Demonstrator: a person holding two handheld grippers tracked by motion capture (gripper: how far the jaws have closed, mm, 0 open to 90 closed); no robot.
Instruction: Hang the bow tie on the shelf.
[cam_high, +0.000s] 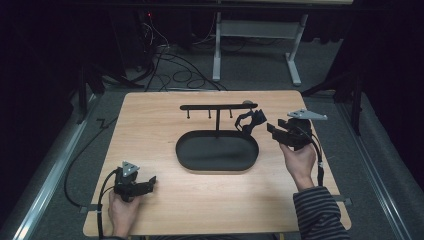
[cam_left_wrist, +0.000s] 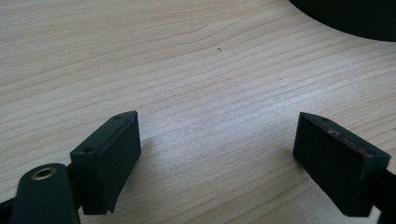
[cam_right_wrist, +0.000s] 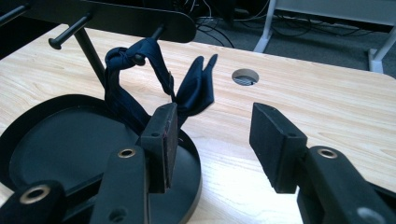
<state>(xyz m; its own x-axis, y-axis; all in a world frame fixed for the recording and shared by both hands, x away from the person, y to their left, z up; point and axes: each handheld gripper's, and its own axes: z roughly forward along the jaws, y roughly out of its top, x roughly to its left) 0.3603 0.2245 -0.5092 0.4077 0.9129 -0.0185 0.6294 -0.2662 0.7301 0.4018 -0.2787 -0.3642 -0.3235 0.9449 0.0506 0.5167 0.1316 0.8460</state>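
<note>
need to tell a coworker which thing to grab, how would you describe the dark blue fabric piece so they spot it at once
Start at the wooden table and find the black oval tray with a peg rack standing over it. The dark blue fabric piece hangs looped on the rack's rightmost peg, trailing down to the tray's rim. It is the one soft, knotted cloth item; the other pegs are bare.

No readable text, label, brand, number or sign found in any view. Faint red marking seen on edge of one jaw in left gripper view; too blurred to be read as lettering.
</note>
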